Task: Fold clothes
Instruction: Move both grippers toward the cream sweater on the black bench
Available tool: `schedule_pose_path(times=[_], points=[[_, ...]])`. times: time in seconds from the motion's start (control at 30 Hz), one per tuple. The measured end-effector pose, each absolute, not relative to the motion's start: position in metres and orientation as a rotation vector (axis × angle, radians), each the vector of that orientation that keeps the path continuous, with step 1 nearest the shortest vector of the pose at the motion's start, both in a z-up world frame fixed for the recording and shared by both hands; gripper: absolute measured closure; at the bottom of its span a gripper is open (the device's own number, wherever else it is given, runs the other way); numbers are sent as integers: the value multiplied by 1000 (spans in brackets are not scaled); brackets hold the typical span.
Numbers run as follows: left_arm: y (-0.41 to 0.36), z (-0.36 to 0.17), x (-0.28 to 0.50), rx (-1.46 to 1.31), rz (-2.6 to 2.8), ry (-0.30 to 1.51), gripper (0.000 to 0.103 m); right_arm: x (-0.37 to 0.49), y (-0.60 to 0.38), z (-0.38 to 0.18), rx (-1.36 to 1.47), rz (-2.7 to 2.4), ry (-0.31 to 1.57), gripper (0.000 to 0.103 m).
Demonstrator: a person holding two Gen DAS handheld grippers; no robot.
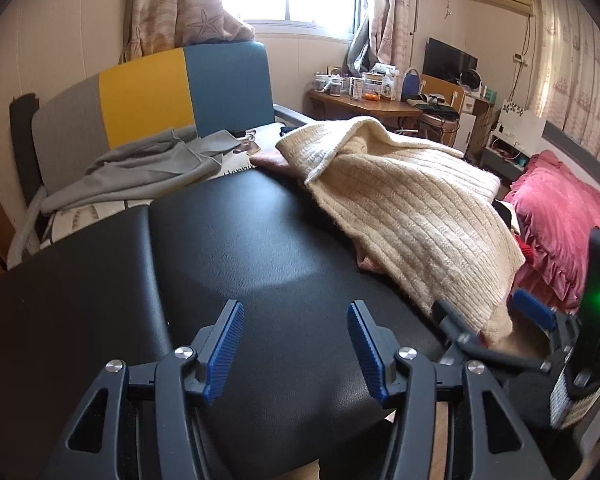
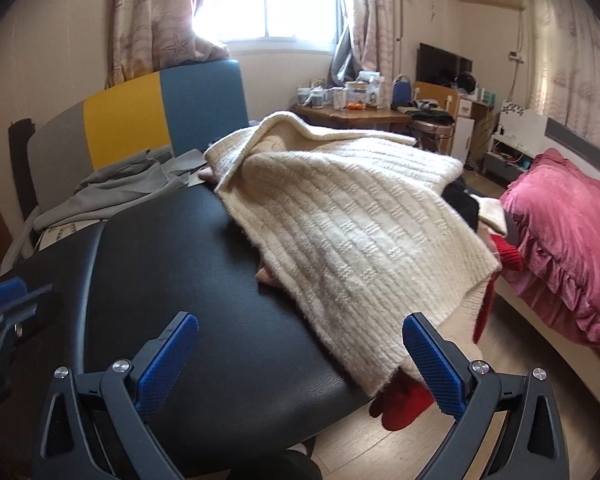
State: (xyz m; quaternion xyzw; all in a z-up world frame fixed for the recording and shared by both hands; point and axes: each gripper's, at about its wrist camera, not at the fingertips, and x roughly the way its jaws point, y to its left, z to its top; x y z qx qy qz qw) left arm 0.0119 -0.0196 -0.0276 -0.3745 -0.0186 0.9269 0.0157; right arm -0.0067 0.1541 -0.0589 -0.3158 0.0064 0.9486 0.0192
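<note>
Cream ribbed knit sweater [image 2: 352, 236] lies crumpled on the right half of the black padded table [image 2: 172, 248], one edge folded over at the far end, its near corner hanging off the table's right edge. Pinkish fabric [image 2: 266, 274] peeks out from under its left side; a red garment [image 2: 400, 406] shows beneath the overhanging corner, down toward the wood floor [image 2: 512, 348]. Left gripper [image 1: 296, 344] hovers over the bare near-left part of the table, jaws spread apart, nothing between them. Right gripper [image 2: 300, 360] is at the near edge of the sweater, jaws wide apart, empty; right blue pad [image 2: 432, 364] sits just beside the hanging corner, contact can't be confirmed. Grey garment [image 1: 148, 168] lies loose on the chair seat beyond the table, in front of the grey/yellow/blue backrest [image 1: 152, 92]. Pink ruffled bedding [image 2: 568, 236] on the bed to the right, well apart from the table. Far wooden desk [image 1: 372, 106] carries jars and boxes, too small to read contents. No bin or basket holds any of the clothes; all lie loose on the surfaces.
</note>
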Motion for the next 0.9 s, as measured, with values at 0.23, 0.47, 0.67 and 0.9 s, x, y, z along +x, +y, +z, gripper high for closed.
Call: schedule_pose_path(times=[0.23, 0.47, 0.67, 0.9], points=[[-41, -66, 19, -1298, 2896, -69, 48, -15, 129, -67, -1080, 2893, -176, 0], [-64, -110, 19, -1377, 2879, -38, 48, -21, 141, -96, -1328, 2988, 108, 0], [-84, -148, 21, -1480, 2834, -14, 48, -21, 167, -106, -1468, 3094, 548, 0], [-101, -171, 15, -1536, 2805, -35, 48, -37, 187, -80, -1351, 3150, 676, 1]])
